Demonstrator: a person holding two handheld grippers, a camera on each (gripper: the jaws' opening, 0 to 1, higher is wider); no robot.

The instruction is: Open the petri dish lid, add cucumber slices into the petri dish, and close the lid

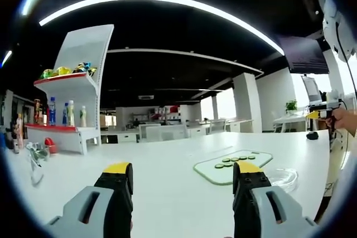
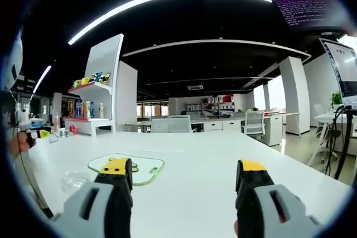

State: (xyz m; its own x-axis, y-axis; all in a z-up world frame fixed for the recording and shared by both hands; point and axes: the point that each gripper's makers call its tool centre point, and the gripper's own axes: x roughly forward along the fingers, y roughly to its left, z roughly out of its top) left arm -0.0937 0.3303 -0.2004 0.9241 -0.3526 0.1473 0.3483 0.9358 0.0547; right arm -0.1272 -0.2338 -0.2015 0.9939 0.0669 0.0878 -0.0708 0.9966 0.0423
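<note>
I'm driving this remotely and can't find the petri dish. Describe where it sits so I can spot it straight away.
Start at the big white table, then find the pale green cutting board carrying dark cucumber slices. The petri dish sits on the table just beside that board, on the side away from the white display shelf. It is the one clear, round, glassy thing there.

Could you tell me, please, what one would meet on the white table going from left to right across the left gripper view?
Shelf unit with bottles → green cutting board with cucumber slices → clear petri dish → small dark object near the far right edge.
</note>
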